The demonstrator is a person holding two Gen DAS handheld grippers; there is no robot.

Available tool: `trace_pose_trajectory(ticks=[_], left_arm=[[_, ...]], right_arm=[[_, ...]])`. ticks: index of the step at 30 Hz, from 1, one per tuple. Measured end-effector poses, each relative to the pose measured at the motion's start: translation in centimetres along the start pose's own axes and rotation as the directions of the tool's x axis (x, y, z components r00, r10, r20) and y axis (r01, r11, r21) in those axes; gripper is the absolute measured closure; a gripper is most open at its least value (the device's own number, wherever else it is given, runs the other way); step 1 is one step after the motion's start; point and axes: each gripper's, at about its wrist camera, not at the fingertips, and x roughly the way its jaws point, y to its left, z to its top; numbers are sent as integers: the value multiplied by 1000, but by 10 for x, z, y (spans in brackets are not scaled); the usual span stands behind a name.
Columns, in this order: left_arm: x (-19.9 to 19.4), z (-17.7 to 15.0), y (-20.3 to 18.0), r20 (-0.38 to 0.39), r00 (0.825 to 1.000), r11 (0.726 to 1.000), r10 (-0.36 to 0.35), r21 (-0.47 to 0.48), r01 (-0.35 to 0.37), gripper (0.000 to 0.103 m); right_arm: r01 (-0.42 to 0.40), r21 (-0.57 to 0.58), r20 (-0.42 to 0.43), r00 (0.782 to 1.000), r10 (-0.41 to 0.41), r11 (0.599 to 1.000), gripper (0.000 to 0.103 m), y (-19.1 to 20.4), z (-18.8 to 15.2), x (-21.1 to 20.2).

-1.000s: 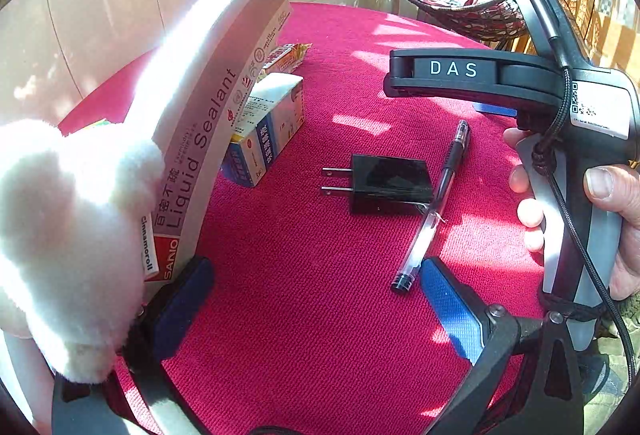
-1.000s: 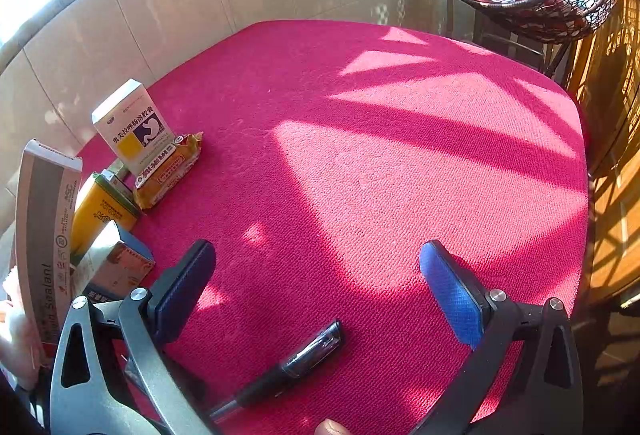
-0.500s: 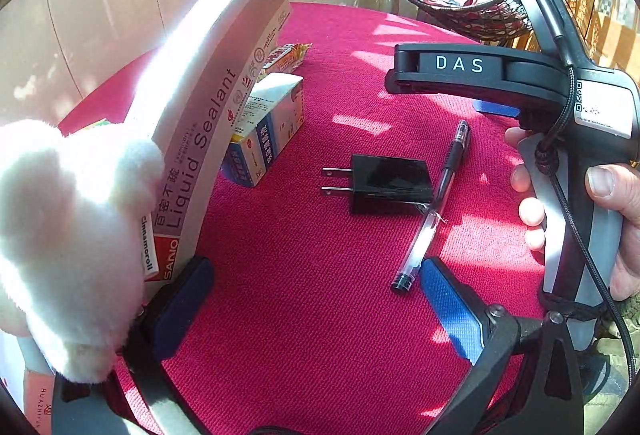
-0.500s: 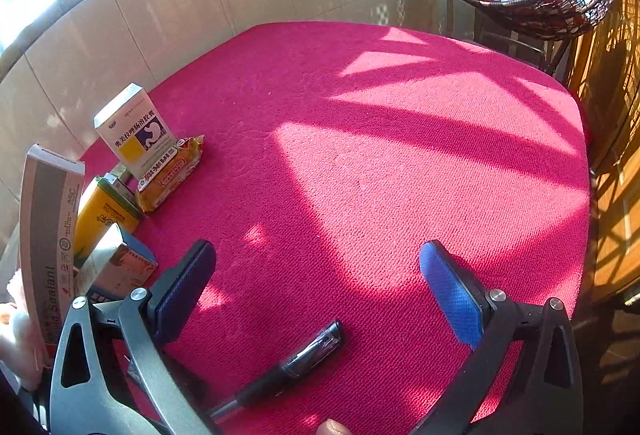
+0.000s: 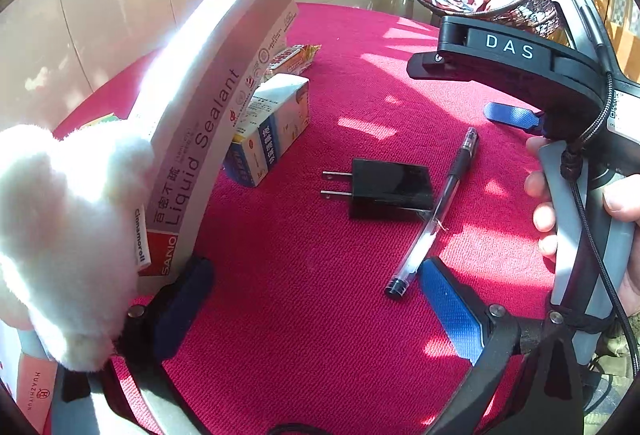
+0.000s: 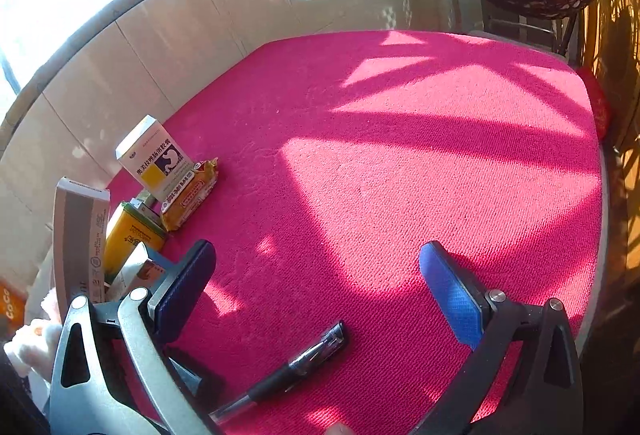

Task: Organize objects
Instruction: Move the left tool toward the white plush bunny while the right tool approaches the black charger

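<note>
pen (image 6: 296, 367) and charger (image 5: 386, 189) loose on red worktop (image 6: 400, 175)
boxes grouped at left, probably sorted; left gripper (image 5: 320, 299) wide, empty; right gripper (image 6: 316, 295) wide above pen, seemingly poised to grasp

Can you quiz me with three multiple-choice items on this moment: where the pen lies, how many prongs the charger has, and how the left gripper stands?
1. Where is the pen?
A. on top of the white plush toy
B. on the red cloth, just right of the black charger
C. inside the hanging basket

2. How many metal prongs does the charger show?
A. two
B. three
C. none

3. How is the left gripper?
A. shut on the pen
B. shut on the charger
C. open, holding nothing

Answers: 1 B, the pen rests on the red cloth along the charger's right edge. 2 A, two prongs stick out toward the left. 3 C, both fingers stand wide apart with only cloth between them.
</note>
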Motion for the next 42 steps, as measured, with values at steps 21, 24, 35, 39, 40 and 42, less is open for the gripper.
trace_pose_trajectory(ticks=[21,24,35,39,40,42], left_arm=[[-164,-17,80,382,891,918,244,-388,-85,0],[-166,-25,87,358,887,889,290,-444,-112,0],[-116,-28,81,133,898,840,420,-431,-329,0],[-111,-29,82,97,891,830,444,-419,-368,0],[-110,-29,83,87,891,827,445,-421,-372,0],[-108,-29,85,64,896,824,440,-426,-374,0]], right_arm=[[-406,-338,143,869,473,849,0,23,46,-96],[-435,-371,104,858,502,820,0,30,38,-99],[-475,-401,-94,872,480,784,0,40,20,-67],[-439,-469,-103,889,446,766,0,43,10,-57],[-437,-481,-118,892,437,760,0,44,7,-54],[-436,-505,-169,896,410,745,0,48,3,-43]])
